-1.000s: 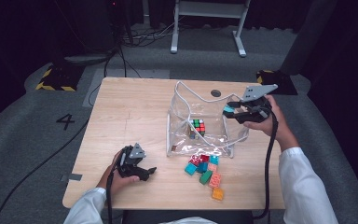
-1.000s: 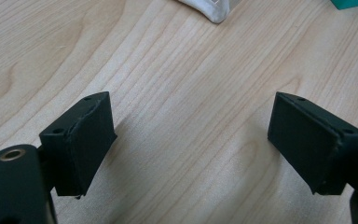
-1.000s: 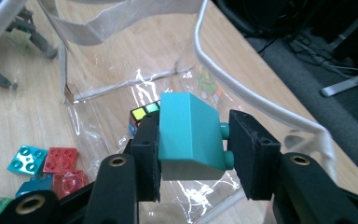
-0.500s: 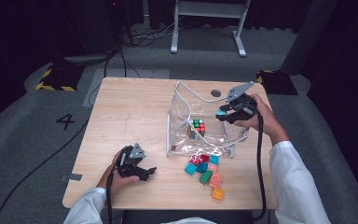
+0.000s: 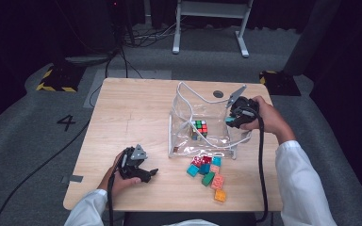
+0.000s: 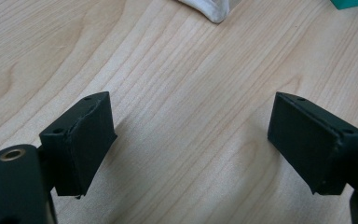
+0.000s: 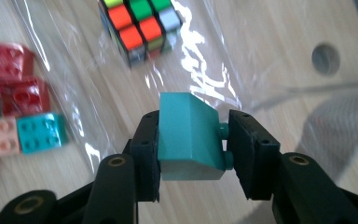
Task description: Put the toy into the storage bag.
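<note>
A clear plastic bag [image 5: 188,136] with a white rim stands open on the wooden table, and a colour cube [image 5: 199,129] lies inside it. My right gripper [image 5: 231,120] hovers over the bag's right rim, shut on a teal brick [image 7: 189,136]. The cube [image 7: 137,25] shows below it through the plastic. My left gripper [image 5: 147,173] rests on the table near the front left edge, open and holding nothing; its pads [image 6: 81,140] stand wide apart over bare wood.
Several loose bricks [image 5: 207,172] in red, teal, green, pink and orange lie in front of the bag; red, pink and teal ones [image 7: 16,116] show beside the plastic. A round hole [image 5: 218,94] sits in the table [image 5: 122,113] behind the bag.
My right gripper has carried the teal brick leftward and down from beyond the bag's right side to above its rim. The left gripper has stayed still.
</note>
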`<act>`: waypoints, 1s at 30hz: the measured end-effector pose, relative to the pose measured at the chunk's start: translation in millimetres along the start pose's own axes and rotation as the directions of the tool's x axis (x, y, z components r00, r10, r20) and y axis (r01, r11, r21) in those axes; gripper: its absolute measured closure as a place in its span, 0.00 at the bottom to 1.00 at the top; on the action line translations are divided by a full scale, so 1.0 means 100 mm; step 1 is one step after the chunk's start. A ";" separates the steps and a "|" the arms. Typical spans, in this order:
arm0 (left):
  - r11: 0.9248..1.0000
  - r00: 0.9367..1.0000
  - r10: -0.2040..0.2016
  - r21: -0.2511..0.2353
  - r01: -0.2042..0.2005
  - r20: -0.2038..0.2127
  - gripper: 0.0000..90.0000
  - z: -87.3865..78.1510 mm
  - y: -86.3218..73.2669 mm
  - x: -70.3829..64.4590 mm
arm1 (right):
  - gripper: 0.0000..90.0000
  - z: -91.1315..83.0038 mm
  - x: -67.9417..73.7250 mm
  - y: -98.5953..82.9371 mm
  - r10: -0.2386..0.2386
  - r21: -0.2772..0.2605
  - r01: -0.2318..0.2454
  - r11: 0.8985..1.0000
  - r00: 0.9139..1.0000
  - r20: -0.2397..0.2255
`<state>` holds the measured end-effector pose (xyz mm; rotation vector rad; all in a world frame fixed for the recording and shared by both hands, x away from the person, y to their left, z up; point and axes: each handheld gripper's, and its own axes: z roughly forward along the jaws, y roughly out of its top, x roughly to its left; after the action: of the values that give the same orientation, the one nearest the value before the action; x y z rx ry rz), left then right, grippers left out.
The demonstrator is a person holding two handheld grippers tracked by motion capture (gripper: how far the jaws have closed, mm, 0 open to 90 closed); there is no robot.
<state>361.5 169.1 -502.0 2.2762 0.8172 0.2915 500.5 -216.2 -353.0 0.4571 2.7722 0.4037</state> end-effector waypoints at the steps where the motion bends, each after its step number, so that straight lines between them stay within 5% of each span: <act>1: 1.000 1.000 0.000 0.000 0.000 0.000 0.16 0.00 0.00 0.00 | 0.63 0.00 -0.01 -0.02 0.000 0.015 0.000 1.000 1.000 0.004; 9: 1.000 1.000 0.000 0.000 0.000 0.000 0.16 0.00 0.00 0.00 | 0.62 -0.06 -0.01 -0.11 0.015 0.023 -0.016 1.000 1.000 0.019; 12: 1.000 1.000 -0.001 0.000 0.001 0.000 0.16 0.00 0.00 0.00 | 0.58 -0.08 -0.01 -0.13 0.020 -0.019 -0.020 1.000 1.000 0.012; 16: 1.000 1.000 -0.001 0.000 0.001 0.000 0.16 0.00 0.00 0.00 | 0.49 -0.15 0.01 -0.19 0.047 -0.157 -0.046 0.987 0.999 0.003; 19: 1.000 1.000 -0.003 -0.001 0.003 0.001 0.16 0.00 0.00 0.00 | 0.46 -0.22 0.03 -0.22 0.068 -0.210 -0.064 0.976 0.998 0.014; 21: 1.000 1.000 0.000 0.000 0.000 0.000 0.16 0.00 0.00 0.00 | 0.43 -0.38 0.08 -0.28 0.104 -0.295 -0.091 0.951 0.994 0.029; 22: 1.000 1.000 0.000 0.000 0.000 0.000 0.16 0.00 0.00 0.00 | 0.43 -0.38 0.08 -0.28 0.104 -0.295 -0.091 0.951 0.994 0.029; 23: 1.000 1.000 -0.003 -0.002 0.003 0.001 0.16 0.00 0.00 0.00 | 0.42 -0.47 0.12 -0.34 0.129 -0.360 -0.111 0.926 0.991 0.024; 27: 1.000 1.000 -0.003 -0.002 0.003 0.001 0.16 0.00 0.00 0.00 | 0.39 -0.63 0.18 -0.48 0.168 -0.458 -0.128 0.880 0.985 0.048; 28: 1.000 1.000 -0.003 -0.002 0.003 0.001 0.16 0.00 0.00 0.00 | 0.39 -0.63 0.18 -0.48 0.168 -0.458 -0.128 0.880 0.985 0.048; 29: 1.000 1.000 -0.003 -0.002 0.003 0.001 0.16 0.00 0.00 0.00 | 0.38 -0.69 0.21 -0.56 0.191 -0.502 -0.144 0.853 0.981 0.043; 30: 1.000 1.000 -0.003 -0.002 0.003 0.001 0.16 0.00 0.00 0.00 | 0.38 -0.73 0.23 -0.59 0.204 -0.514 -0.149 0.845 0.978 0.051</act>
<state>361.4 169.0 -502.0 2.2733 0.8197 0.2898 439.5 -278.4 -311.4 0.5772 2.3915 1.0883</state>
